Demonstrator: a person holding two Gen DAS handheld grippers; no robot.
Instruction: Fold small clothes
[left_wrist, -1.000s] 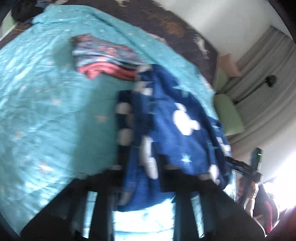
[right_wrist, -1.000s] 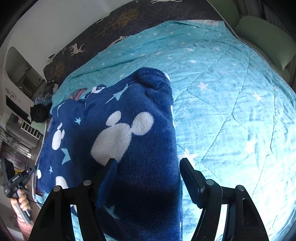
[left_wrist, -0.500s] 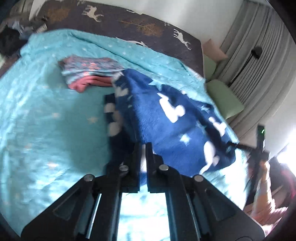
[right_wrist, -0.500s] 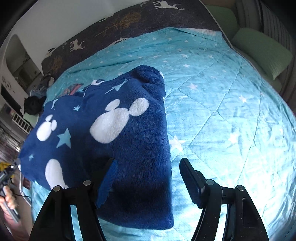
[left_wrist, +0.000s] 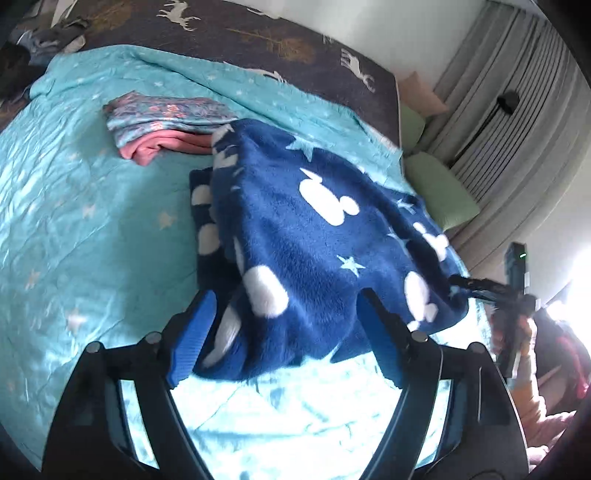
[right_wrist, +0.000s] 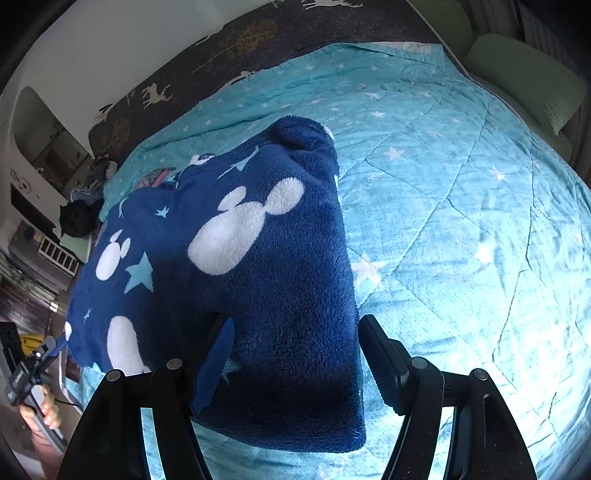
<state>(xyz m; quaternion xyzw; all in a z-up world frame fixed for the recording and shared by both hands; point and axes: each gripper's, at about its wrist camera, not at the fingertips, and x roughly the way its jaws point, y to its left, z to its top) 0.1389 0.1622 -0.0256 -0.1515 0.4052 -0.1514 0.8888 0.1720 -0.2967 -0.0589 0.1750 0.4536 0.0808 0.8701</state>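
The blue fleece (left_wrist: 317, 240) is lying folded on the teal quilt (left_wrist: 74, 229) of the bed, toward the near edge, its white mouse-head and star print facing up. Its near edge is hanging slightly loose over the quilt in the left wrist view; in the right wrist view its right edge (right_wrist: 347, 258) is running straight and clean.

The left hand-held gripper (left_wrist: 286, 332) is opening its jaws; the fleece's near edge is sitting between the blue pads (left_wrist: 192, 332), which are not pressing on it. The right hand-held gripper (right_wrist: 295, 365) is standing with jaws apart, straddling the fleece's near right corner without clamping it.

A stack of folded clothes (left_wrist: 166, 122), patterned over pink, is touching the fleece's far left corner. A dark deer-print cover (left_wrist: 258, 40) is bordering the quilt's far edge. Green cushions (right_wrist: 524, 77) are lining the bed's right side. Right of the fleece, the quilt (right_wrist: 461, 221) is lying open to the bed's right edge.
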